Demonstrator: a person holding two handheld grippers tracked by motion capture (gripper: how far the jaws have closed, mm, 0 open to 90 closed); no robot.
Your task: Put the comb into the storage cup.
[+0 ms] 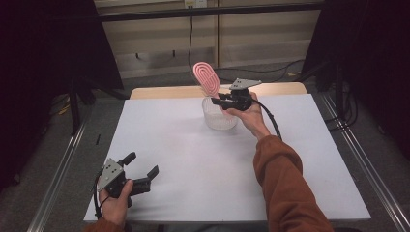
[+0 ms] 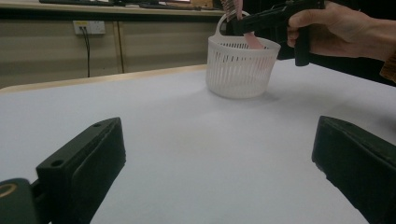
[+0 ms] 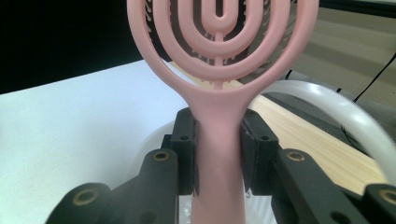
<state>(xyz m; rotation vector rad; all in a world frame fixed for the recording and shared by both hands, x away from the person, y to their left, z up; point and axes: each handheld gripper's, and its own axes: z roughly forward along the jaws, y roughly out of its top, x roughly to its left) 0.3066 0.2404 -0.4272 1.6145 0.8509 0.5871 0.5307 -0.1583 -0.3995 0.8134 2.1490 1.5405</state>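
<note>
A pink hairbrush (image 1: 206,79) with an oval ringed head stands upright over a small white slotted basket (image 1: 218,116) at the table's far middle. My right gripper (image 1: 223,103) is shut on the brush's handle (image 3: 219,154), and the handle's lower end (image 2: 253,41) dips inside the basket (image 2: 238,67). The basket's looped handle (image 3: 345,112) curves behind the brush. My left gripper (image 1: 142,170) stands open near the table's front left corner with nothing between its fingers (image 2: 84,163).
A white sheet covers the table (image 1: 193,159), with a bare wooden strip (image 1: 164,92) along the far edge. Dark curtains hang at both sides, and cables lie on the floor beyond the table.
</note>
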